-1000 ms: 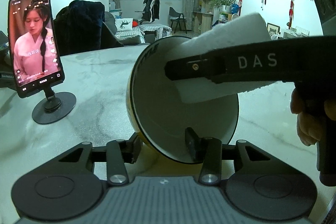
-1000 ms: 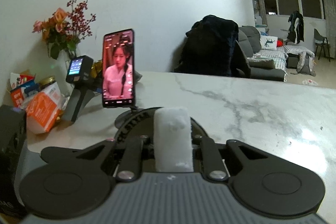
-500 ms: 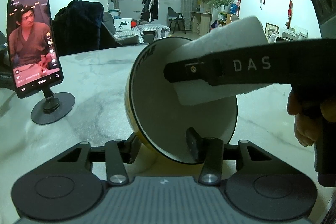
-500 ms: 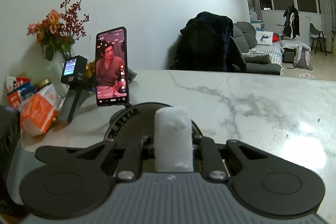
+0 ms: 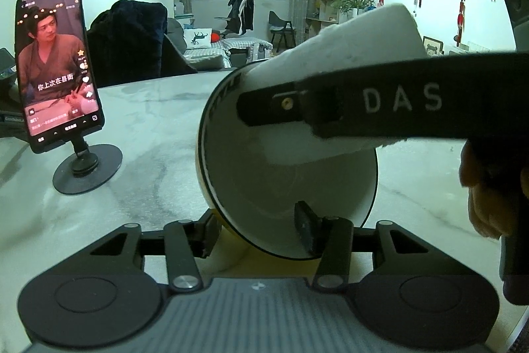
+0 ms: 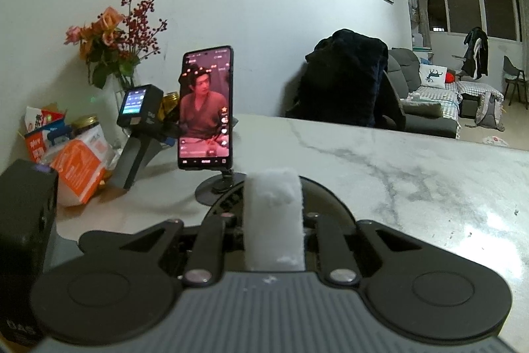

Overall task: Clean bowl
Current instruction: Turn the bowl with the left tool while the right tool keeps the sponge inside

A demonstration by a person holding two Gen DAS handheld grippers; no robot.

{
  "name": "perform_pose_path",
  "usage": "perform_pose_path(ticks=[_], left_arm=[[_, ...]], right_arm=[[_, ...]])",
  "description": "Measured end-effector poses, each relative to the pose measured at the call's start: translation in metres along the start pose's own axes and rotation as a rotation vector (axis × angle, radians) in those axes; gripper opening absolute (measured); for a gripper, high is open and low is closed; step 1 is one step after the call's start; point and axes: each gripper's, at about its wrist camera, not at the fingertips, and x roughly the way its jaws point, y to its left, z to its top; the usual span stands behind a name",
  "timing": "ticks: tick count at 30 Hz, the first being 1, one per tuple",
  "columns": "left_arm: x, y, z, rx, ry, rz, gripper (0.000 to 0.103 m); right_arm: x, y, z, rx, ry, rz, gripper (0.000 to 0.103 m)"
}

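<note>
- The left gripper [image 5: 261,230] grips the rim of the round bowl [image 5: 284,187], white inside and yellow outside with a black band at the lip; one finger sits inside the wall, the other outside.
- The bowl is tipped on its side, its opening facing the left camera, low over the white marble table [image 5: 148,161].
- The right gripper [image 6: 272,220] is clamped on a folded white cloth pad [image 6: 273,214]; the cloth fills the narrow gap between its fingers.
- Only the left view shows the cloth's end pressed against the bowl's upper inner wall, with the right gripper's black finger marked "DAS" lying across it, and the person's right hand [image 5: 486,194] at the bowl's right.
- The right view shows only the dark rim arc of the bowl beyond the cloth.
- A black phone on a round stand [image 5: 58,68] stands left of the bowl, screen lit.
- Only the right view shows the vase of orange flowers [image 6: 112,45] and the orange carton [image 6: 81,167], beyond the bowl, at the wall.
</note>
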Motion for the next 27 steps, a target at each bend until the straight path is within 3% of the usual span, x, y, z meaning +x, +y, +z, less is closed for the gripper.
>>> perform_pose_path(ticks=[13,19,27], left_arm=[[-0.003,0.003,-0.001,-0.002,-0.012,-0.022,0.052],[-0.008,0.028,-0.002,-0.141,-0.009,-0.062,0.053],[-0.019,0.037,0.007,-0.116,0.012,-0.004,0.054]], right_arm=[[0.0,-0.018,-0.008,0.04,0.022,-0.036,0.018],[0.008,-0.022,-0.015,0.045,0.06,-0.032,0.017],[0.014,-0.008,-0.019,0.014,0.092,-0.01,0.017]])
